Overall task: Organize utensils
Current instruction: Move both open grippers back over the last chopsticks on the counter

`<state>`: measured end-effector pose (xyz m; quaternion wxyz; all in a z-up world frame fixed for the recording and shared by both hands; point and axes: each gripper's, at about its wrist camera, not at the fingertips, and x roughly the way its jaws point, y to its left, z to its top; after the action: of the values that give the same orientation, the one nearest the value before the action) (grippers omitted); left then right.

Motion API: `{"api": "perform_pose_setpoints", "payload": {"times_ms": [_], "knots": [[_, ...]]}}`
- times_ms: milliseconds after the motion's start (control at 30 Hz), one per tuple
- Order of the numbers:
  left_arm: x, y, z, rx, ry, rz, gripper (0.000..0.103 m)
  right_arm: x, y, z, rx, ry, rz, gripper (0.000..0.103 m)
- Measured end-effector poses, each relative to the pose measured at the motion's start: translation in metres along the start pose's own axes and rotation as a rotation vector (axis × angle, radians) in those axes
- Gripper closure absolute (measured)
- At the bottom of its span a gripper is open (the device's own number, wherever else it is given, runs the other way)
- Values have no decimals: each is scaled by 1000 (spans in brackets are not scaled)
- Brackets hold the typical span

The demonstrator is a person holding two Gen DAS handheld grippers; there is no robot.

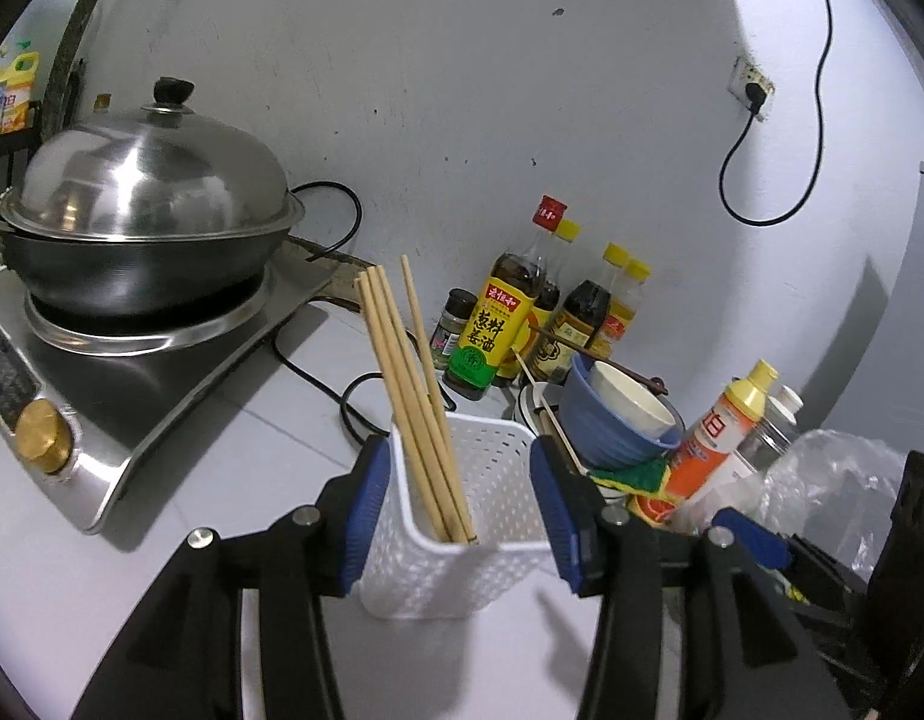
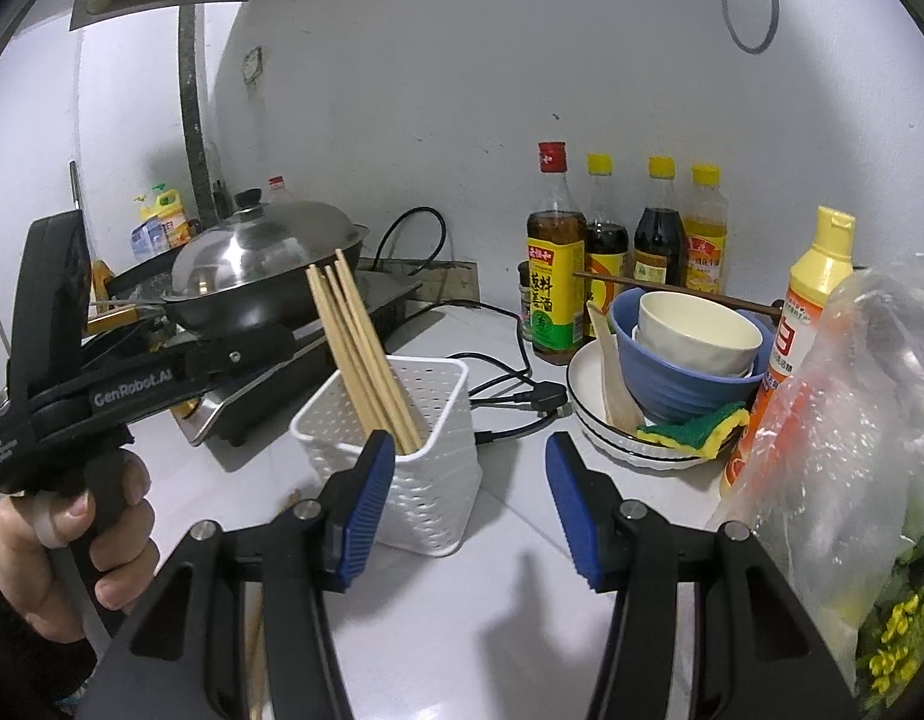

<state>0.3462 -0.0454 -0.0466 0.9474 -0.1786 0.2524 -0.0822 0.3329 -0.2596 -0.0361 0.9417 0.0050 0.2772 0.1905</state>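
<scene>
Both grippers' jaws apart – left gripper (image 1: 459,501), right gripper (image 2: 471,510) – hand (image 2: 60,546) in rt view only.

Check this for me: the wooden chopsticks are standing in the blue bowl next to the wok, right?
Not the bowl. The chopsticks stand in the white basket; the right wrist view shows it. The blue bowl holds a white cup instead.

Bare counter (image 2: 510,540) lies open in front of the white basket (image 2: 402,420). Rightward it is crowded — stacked bowls (image 2: 690,360), plastic bag (image 2: 852,420) — and the stove (image 1: 162,372) blocks the left.
</scene>
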Motion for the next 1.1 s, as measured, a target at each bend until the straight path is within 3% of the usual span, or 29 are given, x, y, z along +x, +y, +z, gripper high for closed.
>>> {"api": "perform_pose_setpoints", "payload": {"times_ms": [767,967,1100], "knots": [[-95,23,-20,106,-43,19,53,-48,65,-4,-81,-15,-5,53],[-118,41,-27,116,-43,46,50,-56,85,-4,-108,-19,4,53],[-136,62,-34,129,-33,107,49,-52,104,-6,-146,-12,10,53]]}}
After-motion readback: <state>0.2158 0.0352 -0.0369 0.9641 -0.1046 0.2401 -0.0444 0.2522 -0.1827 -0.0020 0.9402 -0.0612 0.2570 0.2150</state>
